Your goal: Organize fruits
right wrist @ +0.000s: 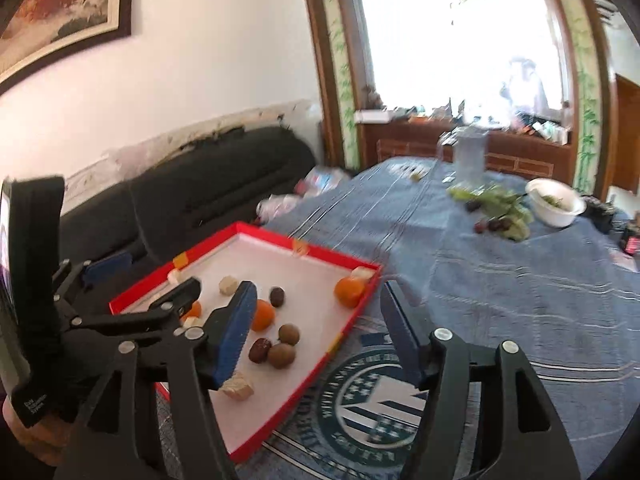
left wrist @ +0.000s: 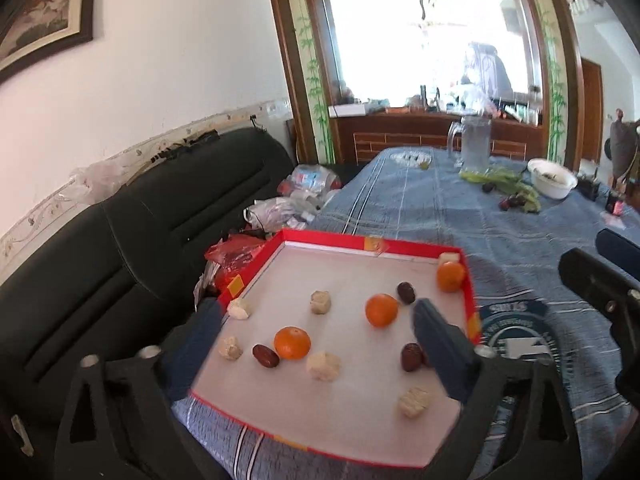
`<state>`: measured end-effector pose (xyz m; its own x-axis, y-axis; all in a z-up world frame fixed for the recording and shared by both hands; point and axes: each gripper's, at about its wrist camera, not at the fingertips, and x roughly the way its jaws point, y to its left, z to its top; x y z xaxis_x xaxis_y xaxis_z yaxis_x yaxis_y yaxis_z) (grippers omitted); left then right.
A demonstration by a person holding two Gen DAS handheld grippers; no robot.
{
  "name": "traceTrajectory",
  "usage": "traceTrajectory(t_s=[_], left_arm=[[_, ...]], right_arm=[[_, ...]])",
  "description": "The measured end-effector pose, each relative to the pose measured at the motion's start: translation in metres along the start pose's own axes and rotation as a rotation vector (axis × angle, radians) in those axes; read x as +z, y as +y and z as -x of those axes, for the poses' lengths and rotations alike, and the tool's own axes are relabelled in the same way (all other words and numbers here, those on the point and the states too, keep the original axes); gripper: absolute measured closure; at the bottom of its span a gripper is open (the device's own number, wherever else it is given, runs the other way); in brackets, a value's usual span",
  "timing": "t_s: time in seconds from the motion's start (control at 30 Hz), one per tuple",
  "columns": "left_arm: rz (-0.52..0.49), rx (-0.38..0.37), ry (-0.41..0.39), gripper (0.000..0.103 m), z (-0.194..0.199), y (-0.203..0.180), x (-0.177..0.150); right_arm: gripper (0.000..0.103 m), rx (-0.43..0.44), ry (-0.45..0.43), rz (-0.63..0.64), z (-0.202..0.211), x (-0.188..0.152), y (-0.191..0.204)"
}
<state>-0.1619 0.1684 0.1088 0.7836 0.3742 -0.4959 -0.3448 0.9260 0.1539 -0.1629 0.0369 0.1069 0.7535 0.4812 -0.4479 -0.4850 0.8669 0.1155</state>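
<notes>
Both tongs gape wide, empty: left gripper [left wrist: 316, 328] over the tray [left wrist: 472, 288], right gripper [right wrist: 320, 332] straddling its right rim. Risk: a careless closing nudges round oranges [left wrist: 292, 343] rolling. Tray, lower centre, holds three oranges, dark dates [left wrist: 265, 356], pale chunks [left wrist: 323, 366].

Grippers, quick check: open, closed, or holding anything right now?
Left gripper: open, holding nothing, above the red tray.
Right gripper: open, holding nothing.
</notes>
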Motion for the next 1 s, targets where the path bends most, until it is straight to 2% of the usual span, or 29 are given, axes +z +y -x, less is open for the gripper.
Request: traceTrajectory(t_s=[0.13,0.53,0.8,1.0], left_arm=[[-0.005,0.034,-0.093,0.000,0.040,0.000,-0.001],[-0.064,0.010,-0.242,0.000,0.141,-0.002,-0.027],[0.003,-0.004,-0.301,0.000,0.170,0.017,-0.030],[0.059,0.012,-0.322,0.000,0.173,0.025,-0.032]], right_arm=[[0.027,-0.038,-0.074,-0.015,0.040,0.003,-0.008],[0.008,-0.074,-0.186,-0.020,0.138,-0.027,0.017],[0.000,-0.135,-0.248,-0.010,0.183,-0.040,0.039],[0.000,-0.173,-0.311,0.074,0.201,-0.043,0.060]])
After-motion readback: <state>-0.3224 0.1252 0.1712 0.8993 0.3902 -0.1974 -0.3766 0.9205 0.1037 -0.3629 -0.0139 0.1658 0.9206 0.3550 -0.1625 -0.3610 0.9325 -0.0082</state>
